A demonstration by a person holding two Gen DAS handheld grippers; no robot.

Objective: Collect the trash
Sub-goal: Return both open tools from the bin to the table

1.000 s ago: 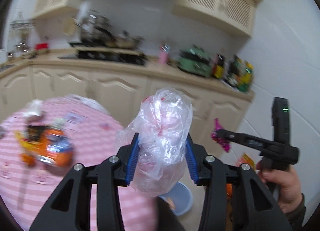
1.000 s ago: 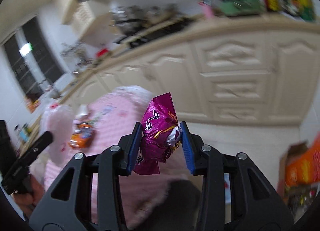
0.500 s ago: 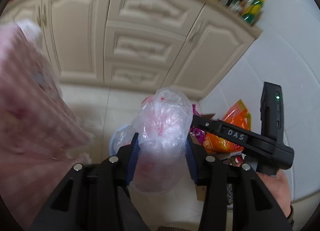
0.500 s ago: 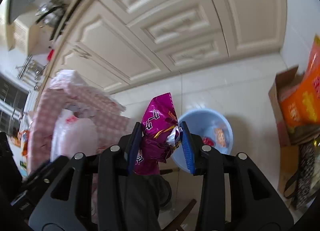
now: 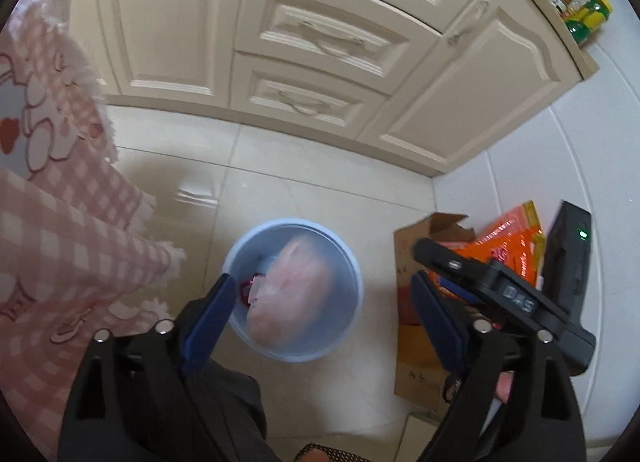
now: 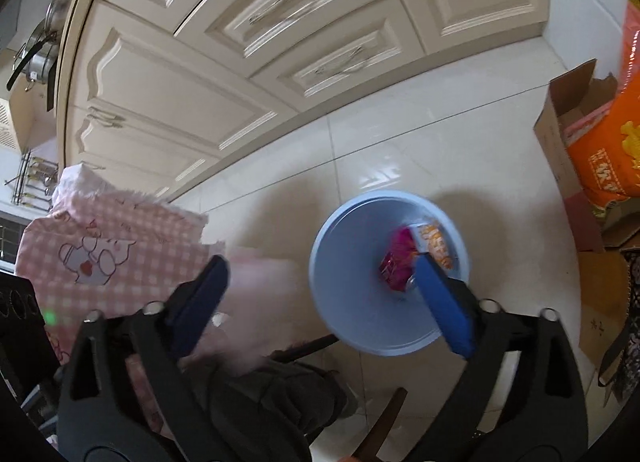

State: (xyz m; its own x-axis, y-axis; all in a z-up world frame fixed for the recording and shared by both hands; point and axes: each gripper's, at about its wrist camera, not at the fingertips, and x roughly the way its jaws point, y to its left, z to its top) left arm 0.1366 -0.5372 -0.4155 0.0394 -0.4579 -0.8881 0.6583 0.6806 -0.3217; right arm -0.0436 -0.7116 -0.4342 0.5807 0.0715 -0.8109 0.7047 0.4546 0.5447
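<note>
Both grippers stand wide, their jaws having just sprung apart with nothing pressed between the pads: left gripper (image 5: pixel 320 302), right gripper (image 6: pixel 320 290). Below them on the tiled floor sits a pale blue bin (image 5: pixel 352 262). A crumpled clear plastic bag (image 5: pixel 292 294), blurred and perhaps not yet settled, is inside it. The magenta snack wrapper (image 6: pixel 396 258) lies in the bin too.

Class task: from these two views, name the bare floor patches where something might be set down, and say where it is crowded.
Bare tiles lie between the blue bin and the cabinets, and between the bin and the pink tablecloth. The corner beside the cardboard box and orange bag is crowded.
</note>
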